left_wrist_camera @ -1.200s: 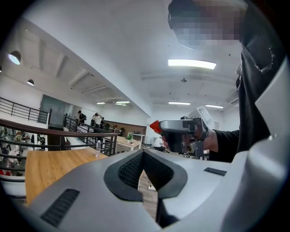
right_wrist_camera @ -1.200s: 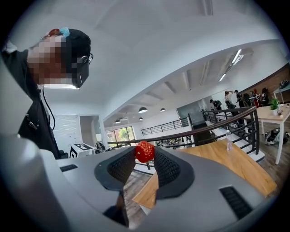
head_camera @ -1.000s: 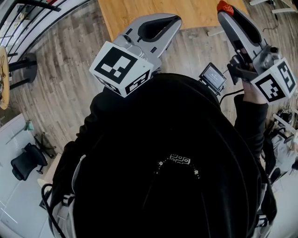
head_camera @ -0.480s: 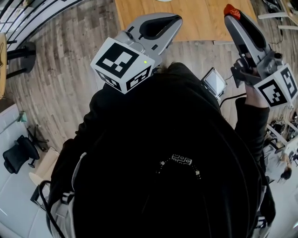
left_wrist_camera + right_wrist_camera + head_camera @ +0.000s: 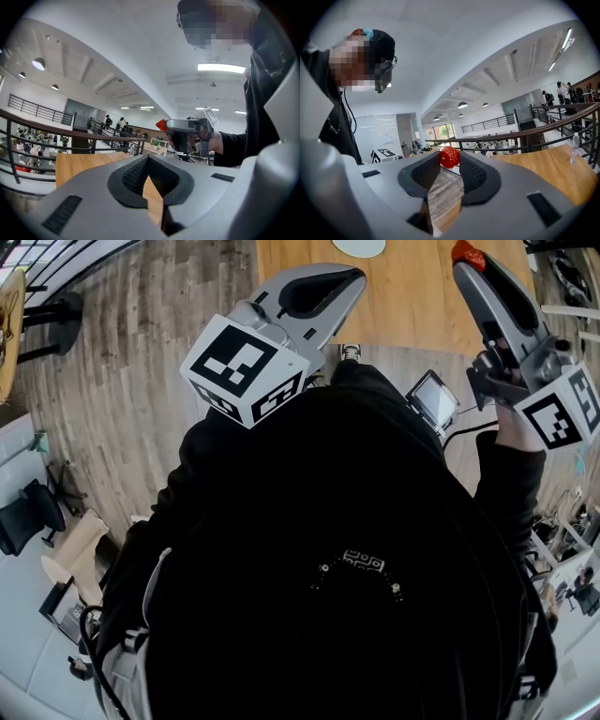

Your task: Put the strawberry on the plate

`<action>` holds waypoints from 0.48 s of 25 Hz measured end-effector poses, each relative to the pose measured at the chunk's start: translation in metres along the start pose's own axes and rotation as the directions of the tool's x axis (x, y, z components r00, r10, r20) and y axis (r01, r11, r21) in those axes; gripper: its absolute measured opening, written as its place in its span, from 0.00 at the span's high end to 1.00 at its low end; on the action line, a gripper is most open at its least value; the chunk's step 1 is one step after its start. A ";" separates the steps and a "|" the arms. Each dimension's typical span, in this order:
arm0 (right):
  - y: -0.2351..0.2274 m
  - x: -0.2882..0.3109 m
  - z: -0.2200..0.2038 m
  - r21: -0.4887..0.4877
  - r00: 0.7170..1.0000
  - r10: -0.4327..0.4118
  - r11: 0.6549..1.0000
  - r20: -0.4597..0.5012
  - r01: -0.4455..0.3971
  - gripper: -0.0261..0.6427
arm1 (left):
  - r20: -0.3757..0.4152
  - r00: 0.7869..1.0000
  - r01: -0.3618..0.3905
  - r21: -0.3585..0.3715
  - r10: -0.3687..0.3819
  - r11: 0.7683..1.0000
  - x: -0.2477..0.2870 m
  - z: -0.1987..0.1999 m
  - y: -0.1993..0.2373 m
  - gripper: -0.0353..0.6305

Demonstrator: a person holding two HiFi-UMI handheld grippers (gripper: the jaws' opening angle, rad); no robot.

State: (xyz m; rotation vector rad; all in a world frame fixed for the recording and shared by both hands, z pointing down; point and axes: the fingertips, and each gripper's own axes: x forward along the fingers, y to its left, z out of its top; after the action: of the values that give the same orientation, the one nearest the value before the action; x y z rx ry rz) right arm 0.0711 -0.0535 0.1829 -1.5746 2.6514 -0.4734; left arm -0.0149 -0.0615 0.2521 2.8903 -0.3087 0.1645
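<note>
- Head view: since the earlier frames the light wooden table (image 5: 403,306) has slid further down into the picture. A pale round plate (image 5: 359,246) has come into sight at the top edge, and both grippers have been carried forward with the person.
- Head view: the small red strawberry (image 5: 466,252) is pinched at the tip of the grey right gripper (image 5: 466,264). It is seen against the right part of the table and well apart from the plate.
- Head view: the plate lies to the left of the strawberry and a little further ahead. It is almost on the line of the grey left gripper (image 5: 349,282), which is the nearer of the two.
- Head view: the right gripper's long axis runs up the frame with a slight lean to the left. A forward reach with a swing to the left is therefore judged to be needed.
- Head view: both grippers are held out in front of the black-clad body, roughly level. The right hand (image 5: 512,430) is wrapped round the handle beside the marker cube.
- Left gripper view: the jaws are seen closed together at their tips with nothing between them, and only table wood shows through the slot behind. The right gripper is seen side-on to the right with the strawberry at its tip. No plate is shown.
- Right gripper view: the jaws are closed on the strawberry, which is held between the pad tips. The table is seen ahead and to the right, below a dark railing (image 5: 525,136). The plate is not shown here.
</note>
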 end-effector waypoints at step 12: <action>-0.066 0.030 0.014 0.016 0.997 0.074 0.997 -0.014 -0.073 0.76 | -0.018 0.998 -0.058 -0.033 0.058 0.998 0.056 0.008 0.035 0.95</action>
State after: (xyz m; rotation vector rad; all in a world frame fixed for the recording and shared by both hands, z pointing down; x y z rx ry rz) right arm 0.1156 -0.1123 0.1914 -1.4690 2.6981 -0.5026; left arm 0.0322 -0.1081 0.2591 2.8469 -0.3886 0.1922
